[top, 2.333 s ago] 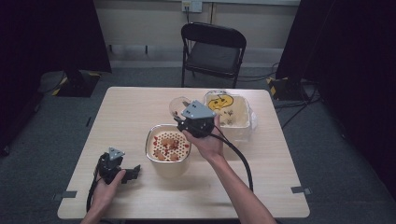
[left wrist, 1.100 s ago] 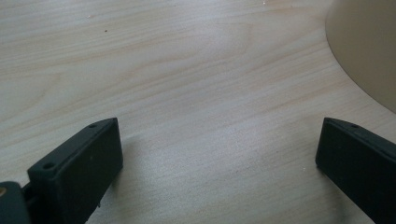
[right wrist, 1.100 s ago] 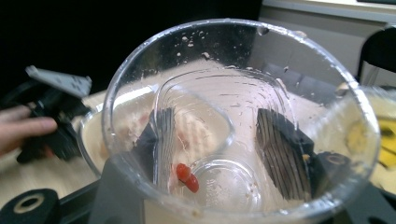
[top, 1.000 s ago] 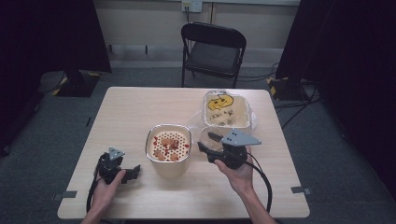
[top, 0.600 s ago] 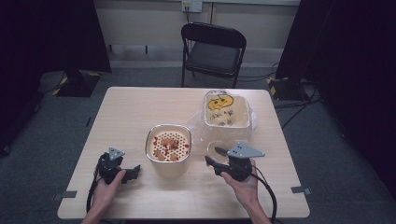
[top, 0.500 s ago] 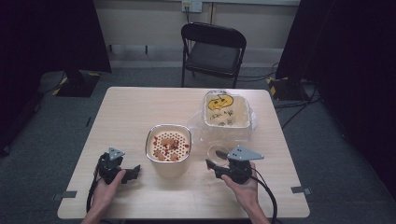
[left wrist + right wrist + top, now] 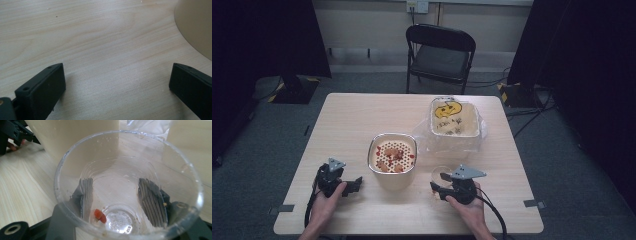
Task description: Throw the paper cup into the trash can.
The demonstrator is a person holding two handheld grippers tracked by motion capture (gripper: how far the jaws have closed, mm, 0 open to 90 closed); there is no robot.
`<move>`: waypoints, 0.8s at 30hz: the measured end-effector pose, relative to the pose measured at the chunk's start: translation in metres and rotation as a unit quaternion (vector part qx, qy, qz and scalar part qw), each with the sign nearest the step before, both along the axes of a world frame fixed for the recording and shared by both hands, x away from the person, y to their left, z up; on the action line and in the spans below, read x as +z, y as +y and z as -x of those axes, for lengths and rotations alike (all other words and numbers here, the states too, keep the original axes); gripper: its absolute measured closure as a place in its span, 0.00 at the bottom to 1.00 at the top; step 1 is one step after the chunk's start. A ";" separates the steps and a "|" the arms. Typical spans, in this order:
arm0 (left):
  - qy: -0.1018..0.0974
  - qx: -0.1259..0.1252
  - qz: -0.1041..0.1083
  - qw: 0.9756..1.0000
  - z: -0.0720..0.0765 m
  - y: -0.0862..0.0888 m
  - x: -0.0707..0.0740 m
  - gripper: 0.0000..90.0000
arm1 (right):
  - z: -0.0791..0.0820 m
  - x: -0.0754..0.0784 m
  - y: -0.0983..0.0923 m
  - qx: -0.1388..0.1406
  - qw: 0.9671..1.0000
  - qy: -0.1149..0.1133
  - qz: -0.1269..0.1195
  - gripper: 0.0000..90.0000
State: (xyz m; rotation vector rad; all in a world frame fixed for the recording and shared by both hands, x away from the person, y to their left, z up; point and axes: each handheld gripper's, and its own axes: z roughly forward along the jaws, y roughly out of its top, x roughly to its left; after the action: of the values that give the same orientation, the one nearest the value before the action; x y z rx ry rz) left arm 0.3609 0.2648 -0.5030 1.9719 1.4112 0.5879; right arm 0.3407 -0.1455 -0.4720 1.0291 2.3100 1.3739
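Almost empty clear cup (image 7: 125, 195), one red bit (image 7: 100, 216)

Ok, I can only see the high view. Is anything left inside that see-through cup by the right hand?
Observer: Yes. The right gripper view looks into the clear cup, and one small red piece lies at its bottom.
Operator: Is the gripper really squeezing it?
Observer: Yes, the right gripper is shut on the cup and presses its wall from both sides.
Operator: And is the other one holding something?
Observer: No. The left gripper is open, with just bare table between its jaws.
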 end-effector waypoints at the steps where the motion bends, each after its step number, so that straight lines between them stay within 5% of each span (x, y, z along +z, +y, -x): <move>1: 0.000 0.000 -0.002 1.000 0.000 0.000 0.000 0.00 | 0.000 0.002 0.000 0.000 1.000 -0.003 -0.002 0.52; 7: 0.000 0.000 0.000 1.000 0.000 0.000 0.000 0.00 | -0.005 0.042 0.003 0.009 0.998 -0.027 -0.054 0.52; 9: -0.001 0.000 -0.002 1.000 0.000 0.000 0.000 0.00 | -0.010 0.066 0.005 0.014 0.996 -0.043 -0.073 0.52; 15: 0.000 0.000 0.000 1.000 0.000 0.000 0.000 0.00 | -0.043 0.118 0.003 -0.002 0.992 -0.085 -0.096 0.52; 19: 0.000 0.000 0.000 1.000 0.000 0.000 0.000 0.00 | -0.070 0.133 -0.001 -0.024 0.991 -0.098 -0.093 0.52; 24: 0.000 0.000 0.000 1.000 0.000 0.000 0.000 0.00 | -0.106 0.126 -0.009 -0.064 0.991 -0.088 -0.076 0.51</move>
State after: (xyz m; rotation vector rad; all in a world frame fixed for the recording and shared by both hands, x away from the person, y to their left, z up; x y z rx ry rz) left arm 0.3609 0.2648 -0.5029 1.9717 1.4114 0.5883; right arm 0.4467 -0.1540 -0.3461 1.0327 2.0041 1.5419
